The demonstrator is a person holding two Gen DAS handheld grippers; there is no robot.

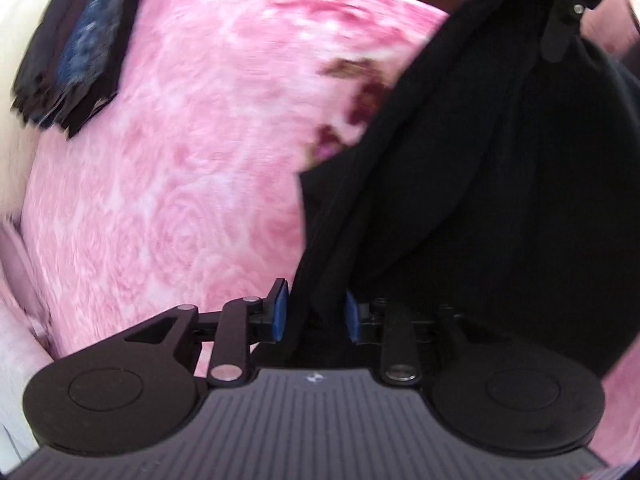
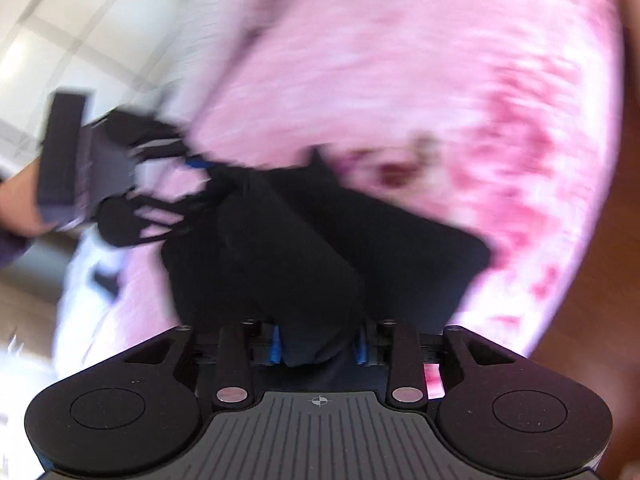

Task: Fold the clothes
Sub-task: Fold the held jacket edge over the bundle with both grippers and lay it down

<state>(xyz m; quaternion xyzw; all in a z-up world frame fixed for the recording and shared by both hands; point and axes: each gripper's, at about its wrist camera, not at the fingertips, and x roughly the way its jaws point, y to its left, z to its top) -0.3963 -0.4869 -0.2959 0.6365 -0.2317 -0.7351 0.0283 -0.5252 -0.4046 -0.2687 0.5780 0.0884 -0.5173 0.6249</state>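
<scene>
Left wrist view: the left gripper (image 1: 316, 314) has its blue pads set narrowly apart with a fold of the black garment (image 1: 460, 200) between them; the left pad stands clear, so a firm pinch cannot be confirmed. Right wrist view: the right gripper (image 2: 319, 346) likewise straddles a bunched edge of the garment (image 2: 304, 248), grip uncertain. Cloth hangs limp over the pink floral blanket (image 1: 180, 140); folded dark clothes (image 1: 80, 44) lie far left. Judged soft, light and drapey, the garment is best taken at hems or corners.
</scene>
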